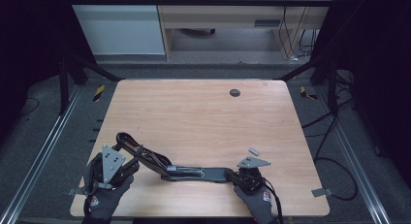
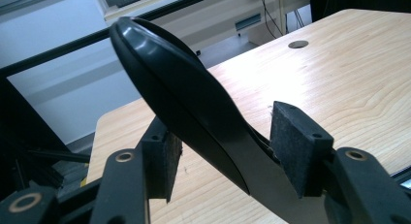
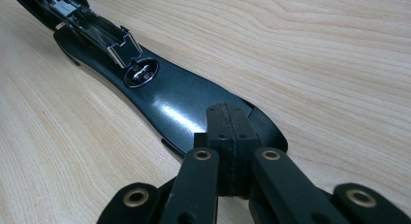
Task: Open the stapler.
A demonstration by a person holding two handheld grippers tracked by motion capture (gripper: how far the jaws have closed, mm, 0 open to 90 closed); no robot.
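A black stapler point(image 1: 189, 173) lies folded open near the front edge of the wooden table point(image 1: 203, 117). Its metal staple channel point(image 3: 97, 30) is exposed, and its base point(image 3: 184, 103) lies flat. The stapler's curved top arm point(image 2: 194, 103) rises up and away at the left. My left gripper point(image 1: 133, 162) point(image 2: 225, 136) stands around that arm; the arm leans on the right pad point(image 2: 295, 146), with a gap at the left pad point(image 2: 162, 158). My right gripper point(image 1: 231, 175) point(image 3: 228, 112) is shut, pads together, with its tips resting on the near end of the base.
A small grey piece point(image 1: 253, 150) lies on the table just behind the right gripper. A round cable hole point(image 1: 234, 92) sits at the table's far middle. Dark frame struts and cables flank the table; a cabinet stands beyond.
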